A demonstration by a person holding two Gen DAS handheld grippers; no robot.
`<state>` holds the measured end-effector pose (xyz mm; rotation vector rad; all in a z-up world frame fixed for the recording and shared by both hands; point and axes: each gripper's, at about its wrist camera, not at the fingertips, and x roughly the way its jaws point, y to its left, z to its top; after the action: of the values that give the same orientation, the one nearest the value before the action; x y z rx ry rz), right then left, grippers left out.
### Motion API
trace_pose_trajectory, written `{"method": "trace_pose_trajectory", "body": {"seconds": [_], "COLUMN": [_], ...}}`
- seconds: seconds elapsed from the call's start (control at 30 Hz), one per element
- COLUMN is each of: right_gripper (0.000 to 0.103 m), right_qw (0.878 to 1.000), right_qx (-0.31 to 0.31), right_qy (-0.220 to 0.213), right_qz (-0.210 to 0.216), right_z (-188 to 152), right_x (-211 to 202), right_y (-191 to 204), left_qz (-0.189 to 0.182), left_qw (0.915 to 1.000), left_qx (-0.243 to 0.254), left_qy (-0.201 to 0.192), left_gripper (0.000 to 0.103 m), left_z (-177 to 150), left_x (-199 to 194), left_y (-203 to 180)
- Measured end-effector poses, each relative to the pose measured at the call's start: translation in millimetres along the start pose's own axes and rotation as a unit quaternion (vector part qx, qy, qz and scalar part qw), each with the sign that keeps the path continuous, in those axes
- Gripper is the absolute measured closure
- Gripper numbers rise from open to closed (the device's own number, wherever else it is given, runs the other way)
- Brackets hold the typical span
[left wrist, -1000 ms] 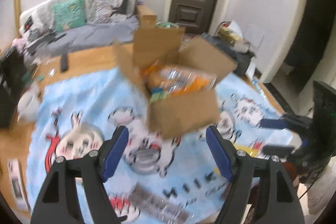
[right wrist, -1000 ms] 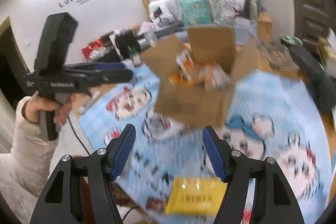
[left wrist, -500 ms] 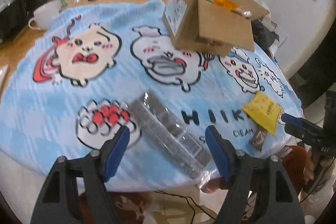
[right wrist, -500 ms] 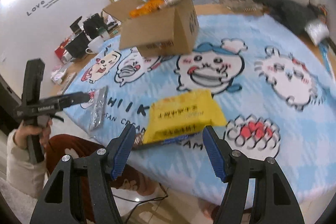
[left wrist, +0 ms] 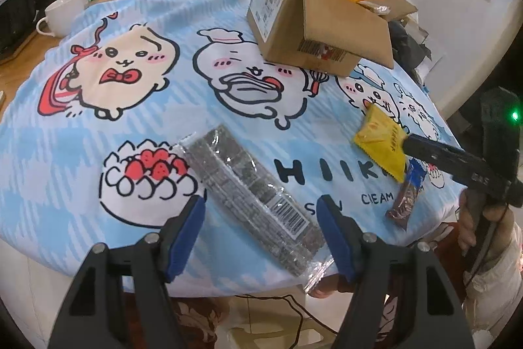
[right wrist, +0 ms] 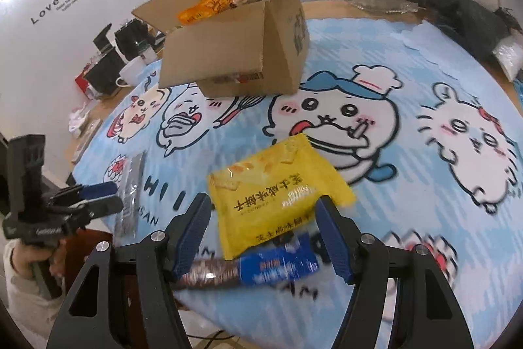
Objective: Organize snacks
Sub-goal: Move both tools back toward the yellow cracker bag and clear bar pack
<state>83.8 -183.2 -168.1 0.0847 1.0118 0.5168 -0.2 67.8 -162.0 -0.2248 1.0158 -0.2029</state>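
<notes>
Three loose snacks lay near my edge of the cartoon tablecloth (left wrist: 49, 133), well apart from the cardboard box (left wrist: 330, 31) that already held orange packets; the long clear-wrapped dark pack (left wrist: 248, 195) sat between the fingers of my left gripper (left wrist: 260, 231), which was spread wide and held nothing; I judged it light, fairly stiff and slick in its film, best pinched across its narrow width near the barcode end; my right gripper (right wrist: 261, 229) was equally wide and empty, angled down over the yellow biscuit bag (right wrist: 278, 195), which overlapped the blue-and-brown bar (right wrist: 248, 270); the bag looked puffy, light and crushable, so I would have nipped a sealed edge; both tools were pitched forward, low over the table's near rim.
</notes>
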Motion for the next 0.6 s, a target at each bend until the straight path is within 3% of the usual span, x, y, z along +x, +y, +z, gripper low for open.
{"method": "trace_pose_trajectory", "body": {"seconds": [0.27,0.4,0.6], "right_gripper": [0.037,0.023,0.023], "right_qw": [1.0,1.0,0.998], "right_qx": [-0.01,-0.013,-0.055], "right_qy": [-0.002,0.0,0.005], "right_qz": [-0.017,-0.018,-0.023], "right_z": [14,16,24], "right_x": [16,22,41], "right_y": [7,16,44], "left_qz": [-0.008,-0.009,-0.013], "left_qw": [1.0,0.9999,0.9999], "left_qx": [0.005,0.007,0.009], "left_qy": [-0.003,-0.004,-0.005], "left_gripper": [0.035,0.035,0.035], "left_z": [3,4,3], "left_x": [3,4,4], "left_y": [0,-1,-2]}}
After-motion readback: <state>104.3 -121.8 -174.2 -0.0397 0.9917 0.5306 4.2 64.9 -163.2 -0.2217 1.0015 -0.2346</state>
